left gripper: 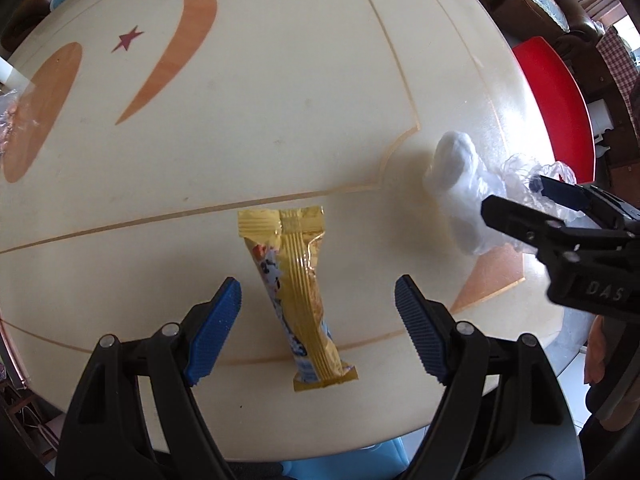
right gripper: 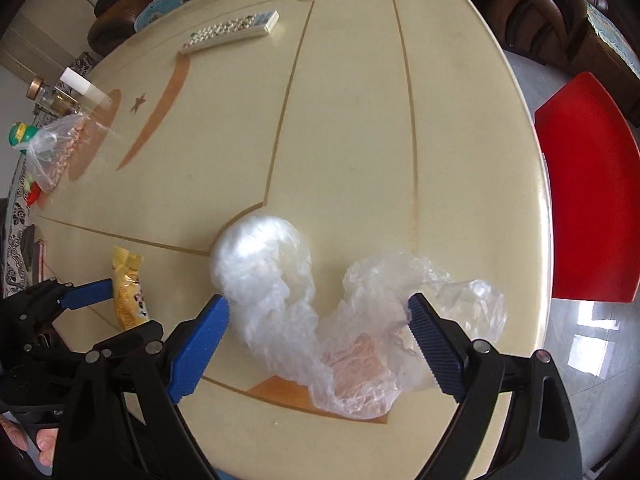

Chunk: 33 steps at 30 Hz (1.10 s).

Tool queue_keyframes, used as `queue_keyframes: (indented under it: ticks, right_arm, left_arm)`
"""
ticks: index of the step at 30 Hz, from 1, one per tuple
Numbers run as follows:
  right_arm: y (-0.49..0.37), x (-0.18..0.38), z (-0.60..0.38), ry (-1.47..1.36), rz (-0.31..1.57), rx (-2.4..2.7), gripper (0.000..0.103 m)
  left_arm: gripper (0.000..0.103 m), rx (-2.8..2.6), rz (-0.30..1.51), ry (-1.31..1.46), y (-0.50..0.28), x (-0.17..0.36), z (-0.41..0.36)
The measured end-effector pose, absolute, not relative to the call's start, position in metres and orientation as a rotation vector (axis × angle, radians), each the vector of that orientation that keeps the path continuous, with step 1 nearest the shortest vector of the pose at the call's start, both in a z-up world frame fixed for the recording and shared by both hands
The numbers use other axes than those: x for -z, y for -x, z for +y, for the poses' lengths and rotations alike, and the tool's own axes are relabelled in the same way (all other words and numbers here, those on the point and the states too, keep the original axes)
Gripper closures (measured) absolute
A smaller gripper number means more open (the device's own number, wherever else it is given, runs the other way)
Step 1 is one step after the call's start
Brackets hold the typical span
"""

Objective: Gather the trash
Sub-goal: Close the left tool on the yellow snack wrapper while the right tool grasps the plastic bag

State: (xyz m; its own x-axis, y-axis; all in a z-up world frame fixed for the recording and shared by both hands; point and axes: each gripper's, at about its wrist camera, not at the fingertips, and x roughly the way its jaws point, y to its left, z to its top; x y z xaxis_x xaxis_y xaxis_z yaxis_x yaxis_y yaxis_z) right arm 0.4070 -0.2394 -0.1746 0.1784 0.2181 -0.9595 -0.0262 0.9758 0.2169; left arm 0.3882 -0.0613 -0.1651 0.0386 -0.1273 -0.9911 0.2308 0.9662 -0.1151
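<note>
Trash lies in two places on the cream table (left gripper: 280,100) in front of you. Your left gripper (left gripper: 318,320) hangs over the near edge with its blue pads spread wide, and the gold snack wrapper (left gripper: 298,292) lies flat on the tabletop between them, running lengthwise away from you; neither pad touches it. Your right gripper (right gripper: 318,344) is likewise spread apart, its pads on either side of the crumpled clear plastic bag (right gripper: 360,328), which rests on the table near the right edge. The right-hand pad (right gripper: 434,348) looks pressed against or just into the loose folds of the bag, while the left-hand pad sits just beside its white, bunched end; nothing is clamped. In the left wrist view that bag sits well to the right of the wrapper, with the right gripper's black fingers reaching in over it. At the far side of the table lies a white remote control (right gripper: 230,32). Along the left edge stand a clear bag of pinkish contents (right gripper: 56,152) and a glass bottle (right gripper: 52,96). A red chair (right gripper: 592,192) stands past the right rim.
</note>
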Motion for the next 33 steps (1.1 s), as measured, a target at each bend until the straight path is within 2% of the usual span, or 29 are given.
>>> queue_keyframes:
  ticks: [15,18,22,24,27,30,33]
  right_arm:
    - [-0.410,0.190,-0.224,-0.111,1.344,-0.171,0.014]
    - [-0.406,0.188,-0.223,-0.101,1.318,-0.169,0.020]
    - [-0.400,0.184,-0.221,-0.099,1.300,-0.185,0.037]
    - [-0.398,0.182,-0.219,-0.105,1.292,-0.195,0.045]
    - [-0.393,0.176,-0.217,-0.108,1.277,-0.199,0.057]
    - [-0.387,0.170,-0.216,-0.116,1.267,-0.207,0.068]
    - [-0.380,0.168,-0.214,-0.114,1.262,-0.208,0.072]
  left_arm:
    - [0.025,0.283,1.523,-0.059,-0.397,0.188,-0.059]
    - [0.026,0.272,1.511,-0.072,-0.391,0.190,-0.061]
    - [0.042,0.238,1.493,-0.082,-0.381,0.189,-0.061]
    - [0.060,0.248,1.497,-0.056,-0.378,0.187,-0.057]
    - [0.079,0.276,1.514,-0.016,-0.373,0.188,-0.052]
    - [0.084,0.276,1.497,-0.006,-0.367,0.187,-0.049]
    - [0.084,0.275,1.473,0.010,-0.364,0.180,-0.044]
